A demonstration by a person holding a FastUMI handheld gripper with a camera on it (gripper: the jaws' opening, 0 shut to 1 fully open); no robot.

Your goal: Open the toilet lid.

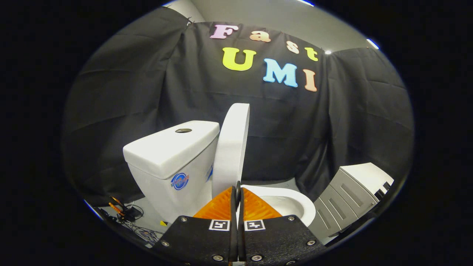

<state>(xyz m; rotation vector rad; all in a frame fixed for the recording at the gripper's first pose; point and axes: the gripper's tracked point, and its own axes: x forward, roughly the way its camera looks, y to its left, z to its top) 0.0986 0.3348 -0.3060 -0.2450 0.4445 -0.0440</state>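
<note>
Two fingers of the claw (238,192) stand pressed together at the near end of the view, their tips meeting with nothing caught between them, so the claw is closed and empty.

Farthest left, on the floor (147,218) beside the toilet's base, lies a tangle of cables (127,216) with some small orange parts among them. Next comes the white cistern (172,162), with a round flush button (183,130) set in its flat top and a round blue sticker (180,181) on its side.

Just right of the cistern stands the toilet lid (232,147), raised upright and seen nearly edge-on, leaning back by the cistern's front. It rises directly beyond the fingertips; whether the tips touch it I cannot tell.

Right of the lid and just ahead of the fingers lies the open bowl (295,205), its white rim uncovered and the hollow inside showing.

Farther right, near the bowl yet apart from it, stands a low grey cabinet (347,195) with drawer fronts and a pale top. Black cloth (122,111) hangs behind everything as the booth's wall.
</note>
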